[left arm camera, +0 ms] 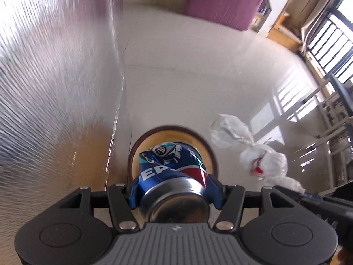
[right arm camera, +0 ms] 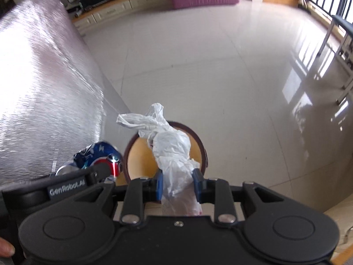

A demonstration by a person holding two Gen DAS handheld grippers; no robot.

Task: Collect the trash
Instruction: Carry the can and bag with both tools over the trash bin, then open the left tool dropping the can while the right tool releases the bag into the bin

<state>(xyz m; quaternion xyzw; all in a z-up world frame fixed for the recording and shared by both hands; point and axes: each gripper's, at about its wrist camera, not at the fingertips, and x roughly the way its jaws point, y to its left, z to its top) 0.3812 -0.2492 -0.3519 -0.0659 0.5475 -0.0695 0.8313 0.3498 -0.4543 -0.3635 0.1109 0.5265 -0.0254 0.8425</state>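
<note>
Behind the crushed can [left arm camera: 174, 172], a half-hidden round bin [left arm camera: 207, 148].

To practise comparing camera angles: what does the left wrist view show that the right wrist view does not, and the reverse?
Only the left wrist view shows the left gripper shut on the crushed blue can, whose silver base faces the camera.

Only the right wrist view shows the right gripper shut on the white plastic bag, plus a fingertip at the lower left edge.

Both show the can, the bag, the round brown bin below them, the silver-covered surface and the glossy floor.
</note>
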